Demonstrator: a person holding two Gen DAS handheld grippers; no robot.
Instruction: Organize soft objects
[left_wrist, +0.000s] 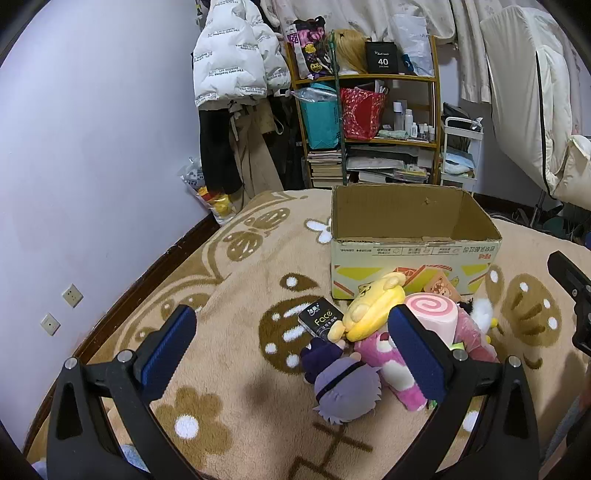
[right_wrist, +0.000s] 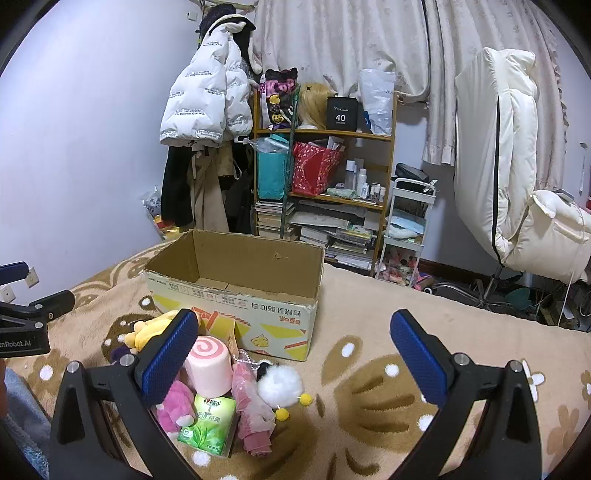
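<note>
Already both claws hung spread and empty: left gripper (left_wrist: 291, 347), right gripper (right_wrist: 295, 349). Soft toys lay heaped ahead of the left claw, toward its right finger: purple-haired plush (left_wrist: 341, 391), yellow plush (left_wrist: 369, 312), swirl roll cushion (left_wrist: 430, 317). The cardboard box (left_wrist: 413, 254) stood beyond, apparently empty. Likely risk: a grab snagging the neighbouring pink bear (left_wrist: 391, 363) (tangled pile), or taking the tissue pack (left_wrist: 319, 319) by mistake.

Even, slightly cool indoor light; soft shadow on the blanket (left_wrist: 236, 391); sharp focus; strong fisheye bending and dark corners.
</note>
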